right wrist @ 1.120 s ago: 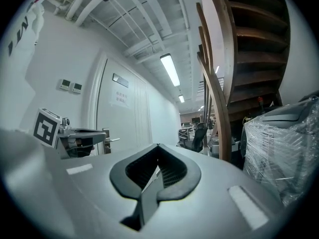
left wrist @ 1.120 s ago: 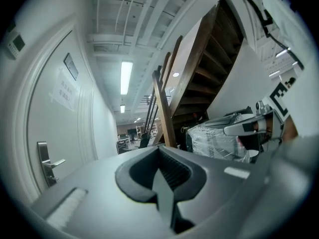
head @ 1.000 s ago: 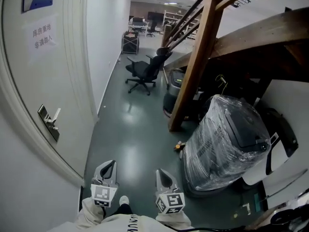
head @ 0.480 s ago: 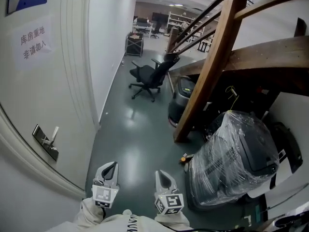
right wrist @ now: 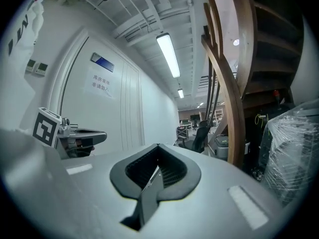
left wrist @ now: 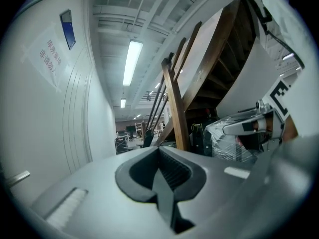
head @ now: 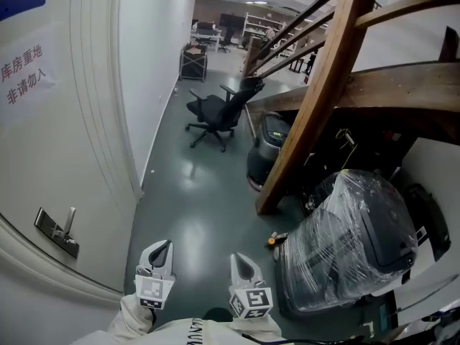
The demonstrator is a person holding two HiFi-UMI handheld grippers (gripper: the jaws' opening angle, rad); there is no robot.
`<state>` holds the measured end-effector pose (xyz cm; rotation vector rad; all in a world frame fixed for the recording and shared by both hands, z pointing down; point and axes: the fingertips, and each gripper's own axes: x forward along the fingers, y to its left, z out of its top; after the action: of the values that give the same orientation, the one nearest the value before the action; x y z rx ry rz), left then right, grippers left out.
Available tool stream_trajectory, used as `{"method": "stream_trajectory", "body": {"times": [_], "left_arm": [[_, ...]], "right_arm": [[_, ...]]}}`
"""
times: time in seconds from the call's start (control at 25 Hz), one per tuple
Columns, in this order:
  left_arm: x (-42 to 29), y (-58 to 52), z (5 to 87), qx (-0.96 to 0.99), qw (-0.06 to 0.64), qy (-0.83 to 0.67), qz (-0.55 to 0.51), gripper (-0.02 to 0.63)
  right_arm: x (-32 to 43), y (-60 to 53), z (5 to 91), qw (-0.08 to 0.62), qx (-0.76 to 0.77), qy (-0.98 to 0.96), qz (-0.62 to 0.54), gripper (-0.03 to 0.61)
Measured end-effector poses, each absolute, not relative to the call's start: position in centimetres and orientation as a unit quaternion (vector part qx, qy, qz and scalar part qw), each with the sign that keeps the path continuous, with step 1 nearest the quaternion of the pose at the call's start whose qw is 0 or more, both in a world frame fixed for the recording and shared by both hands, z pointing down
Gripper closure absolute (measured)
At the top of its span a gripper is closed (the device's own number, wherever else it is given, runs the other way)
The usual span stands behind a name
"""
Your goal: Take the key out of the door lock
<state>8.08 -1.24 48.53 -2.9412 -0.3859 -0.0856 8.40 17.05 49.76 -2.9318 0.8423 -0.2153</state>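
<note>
While your head view caught the door handle (head: 56,232) low at left, only the gripper views showed your left tongs (left wrist: 160,166) and right tongs (right wrist: 157,169) clenched, empty.

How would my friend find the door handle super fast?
Find the big white door on the left. Below its paper sign with red writing sits the door handle, a dark plate with a silver lever, the only part sticking out.
</note>
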Motion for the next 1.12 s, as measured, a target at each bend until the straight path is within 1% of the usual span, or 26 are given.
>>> {"method": "stream_trajectory", "body": {"times": [0.12,0.32,0.72,1.12], "left_arm": [[9.9,-1.2,49.3,-0.987,0.088,-0.127,-0.035,0.614],[15.2,-1.4,50.5,-0.989,0.091,-0.105,-0.045,0.614],[25.8,0.8,49.3,-0.991,0.096,-0.081,-0.046,0.614],[32.8,1.5,49.4,-0.992,0.102,-0.041,-0.059,0.614]], "right_arm": [[10.5,17.0,50.5,0.046,-0.957,0.277,-0.075,0.581],[16.5,16.6,51.7,0.048,-0.949,0.302,-0.078,0.581],[27.9,18.7,50.7,0.050,-0.941,0.326,-0.076,0.581],[36.2,19.2,51.2,0.056,-0.925,0.366,-0.084,0.581]]}}
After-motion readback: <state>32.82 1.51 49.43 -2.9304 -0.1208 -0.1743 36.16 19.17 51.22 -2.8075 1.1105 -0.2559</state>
